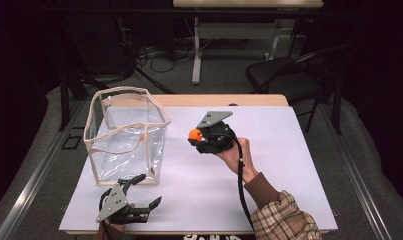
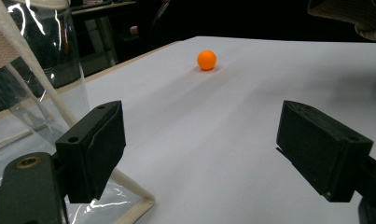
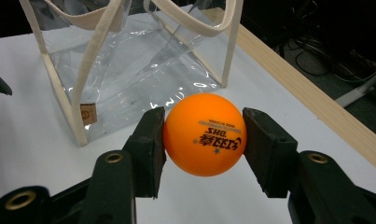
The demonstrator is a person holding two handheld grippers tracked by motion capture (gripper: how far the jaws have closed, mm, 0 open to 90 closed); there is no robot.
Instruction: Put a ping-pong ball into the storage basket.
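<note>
The right gripper (image 3: 204, 140) clamps an orange ball (image 3: 205, 134) between its fingers (image 3: 148, 149), raised over the middle of the white desk (image 1: 269, 165), just right of the clear bag (image 1: 125, 132). The left gripper (image 1: 141, 191) rests at the desk's near left edge, fingers (image 2: 94, 149) spread wide with nothing between them, just near the bag.

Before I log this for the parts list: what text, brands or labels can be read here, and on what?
"DHS": upside down on the orange ball, with a star.
"MADE IN CHINA": small print on that ball, barely legible.
Tan tag on the clear bag: mark too small to read.
</note>
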